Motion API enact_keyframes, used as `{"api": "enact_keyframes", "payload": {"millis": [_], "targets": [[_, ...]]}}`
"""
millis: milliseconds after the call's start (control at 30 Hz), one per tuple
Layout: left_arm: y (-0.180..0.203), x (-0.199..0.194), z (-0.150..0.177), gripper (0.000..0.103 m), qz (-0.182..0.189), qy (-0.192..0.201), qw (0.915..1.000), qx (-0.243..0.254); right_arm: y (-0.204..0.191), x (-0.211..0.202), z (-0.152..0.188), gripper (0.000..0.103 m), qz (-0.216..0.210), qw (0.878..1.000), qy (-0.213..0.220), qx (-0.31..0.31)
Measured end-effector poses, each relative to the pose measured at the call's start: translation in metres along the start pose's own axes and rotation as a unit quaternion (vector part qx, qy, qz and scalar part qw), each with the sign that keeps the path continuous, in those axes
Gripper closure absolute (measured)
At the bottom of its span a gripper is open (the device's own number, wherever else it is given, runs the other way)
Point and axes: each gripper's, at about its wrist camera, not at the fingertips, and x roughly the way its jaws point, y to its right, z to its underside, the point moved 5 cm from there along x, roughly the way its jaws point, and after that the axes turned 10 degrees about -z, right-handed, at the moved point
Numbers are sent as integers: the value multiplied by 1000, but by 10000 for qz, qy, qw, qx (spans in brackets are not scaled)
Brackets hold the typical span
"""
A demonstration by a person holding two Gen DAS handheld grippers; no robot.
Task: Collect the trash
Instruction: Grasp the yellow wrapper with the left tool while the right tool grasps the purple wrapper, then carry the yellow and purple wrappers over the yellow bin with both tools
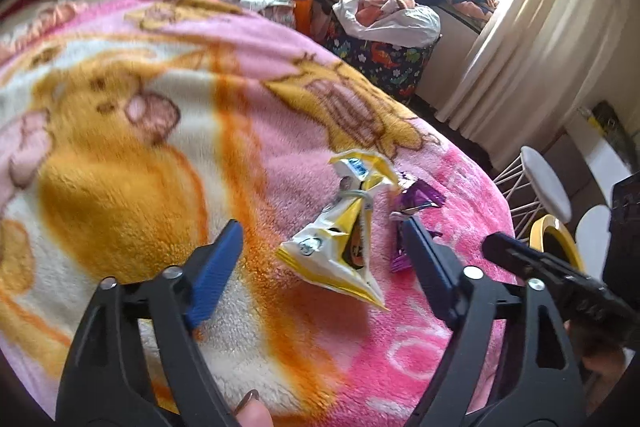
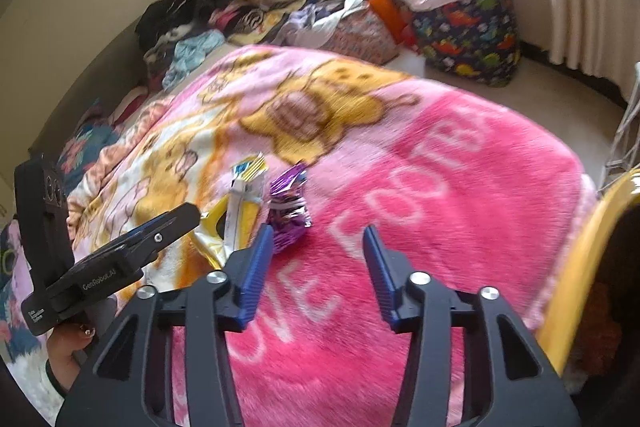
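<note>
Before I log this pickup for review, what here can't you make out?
- Yellow wrapper: print blurred in both views; in the right wrist view the left gripper hides its lower part.
- Purple wrapper: in the left wrist view one finger hides part of it.
- Yellow bin: cut off by the right wrist view's edge; contents unseen.

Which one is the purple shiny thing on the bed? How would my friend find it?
Look at the big pink fleece blanket with yellow bears covering the bed. Near the white letters lie two wrappers side by side. The crumpled purple foil wrapper is the smaller, glittery one; its neighbour, the yellow and white snack wrapper, is longer.
</note>
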Motion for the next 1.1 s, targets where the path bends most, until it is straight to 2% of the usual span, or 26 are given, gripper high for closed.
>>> {"api": "enact_keyframes", "payload": {"millis": [133,233,300,367,467,700,933,1100], "targets": [[-5,11,4,49,222,-203,9994,-145,-1,25,-1,65,-102,9997,-213,15],[-3,16,7,56,284,-276,9992,-94,0,40,-2,68,-167,9993,-332,39],[0,19,8,64,334,-315,9989,-50,0,48,-2,81,-267,9988,-394,93],[5,21,10,74,362,-344,9988,21,-1,48,-1,83,-369,9987,-335,117],[11,19,10,79,371,-303,9988,96,1,37,0,85,-270,9995,-159,100],[45,-3,7,81,569,-56,9974,439,14,-36,0,86,138,9984,547,46],[111,-28,11,81,1058,124,9907,844,57,-123,15,86,529,9902,1156,572],[154,-38,19,81,1323,141,9845,1139,89,-170,34,86,783,9830,1375,928]]}}
